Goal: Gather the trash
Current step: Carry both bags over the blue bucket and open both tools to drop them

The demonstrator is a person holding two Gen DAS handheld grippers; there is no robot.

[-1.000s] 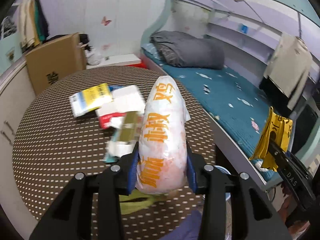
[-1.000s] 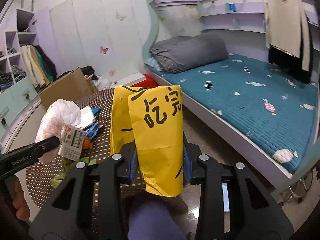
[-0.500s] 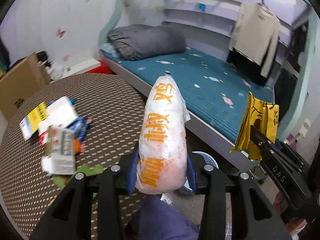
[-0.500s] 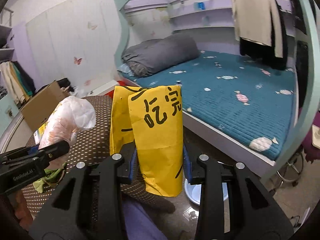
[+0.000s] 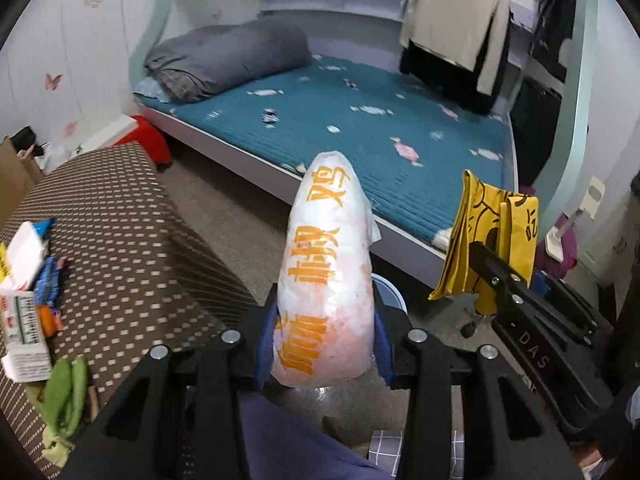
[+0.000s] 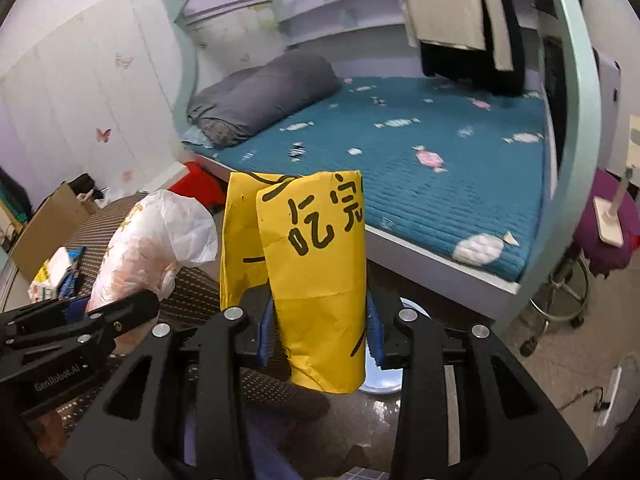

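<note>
My left gripper [image 5: 325,336] is shut on a crumpled white wrapper with orange characters [image 5: 328,280], held upright past the table's edge above the floor. The right gripper [image 6: 320,332] is shut on a folded yellow paper bag with black characters [image 6: 320,264]. In the left wrist view the yellow bag [image 5: 496,236] hangs to the right, at about the same height. In the right wrist view the white wrapper [image 6: 152,244] sits to the left in the other gripper. A light blue bin rim [image 5: 388,290] peeks out on the floor behind the wrapper; it also shows as the bin [image 6: 384,372] below the yellow bag.
The round brown dotted table [image 5: 120,248] lies to the left with several packets [image 5: 28,280] and green scraps [image 5: 64,396]. A bed with a teal cover [image 5: 360,136] fills the far side. A stool on wheels [image 6: 568,280] stands at the right. A person's dark blue trouser leg [image 5: 296,440] is below.
Both grippers have swung right, off the table, and sunk toward the floor beside the bed, each keeping its item. The table's packets have slid to the left edge of the view.
</note>
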